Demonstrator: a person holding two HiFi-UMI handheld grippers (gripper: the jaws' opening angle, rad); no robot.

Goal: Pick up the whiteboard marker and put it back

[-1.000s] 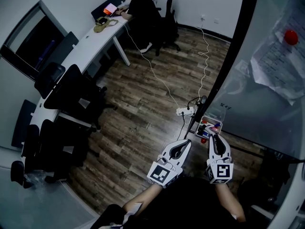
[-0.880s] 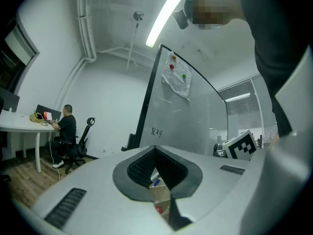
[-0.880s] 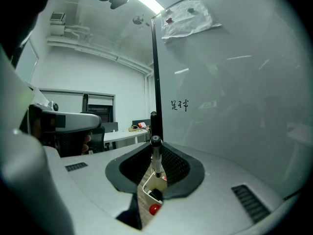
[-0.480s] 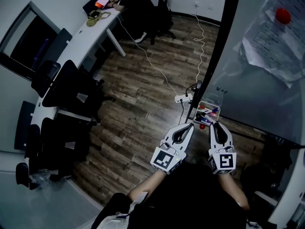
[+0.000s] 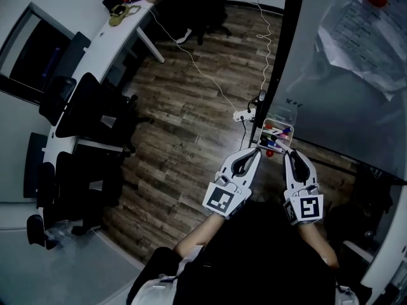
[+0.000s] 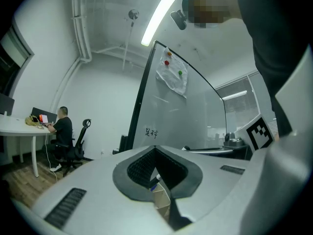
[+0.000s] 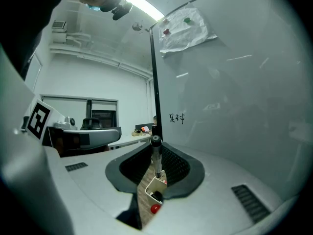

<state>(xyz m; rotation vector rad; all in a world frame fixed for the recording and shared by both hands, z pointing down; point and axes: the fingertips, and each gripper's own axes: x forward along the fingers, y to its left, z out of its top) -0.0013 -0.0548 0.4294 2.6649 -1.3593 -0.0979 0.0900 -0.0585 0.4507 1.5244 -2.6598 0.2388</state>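
Observation:
In the right gripper view a whiteboard marker with a dark cap stands upright in the notch of my right gripper, whose jaws are shut on it. Below it sits a small tray with a red round piece. The head view shows the right gripper just under the marker tray, which hangs at the foot of the whiteboard and holds several markers. My left gripper is beside it to the left, jaws shut and empty. The tray shows through its notch.
A power strip and white cable lie on the wood floor near the whiteboard's black post. Black chairs and a long white desk stand to the left, with a person seated at the far end. Papers hang on the whiteboard.
The head view has shifted, so the room slides upward in frame. Both grippers stay close under the marker tray, with the right one drawn slightly back from it.

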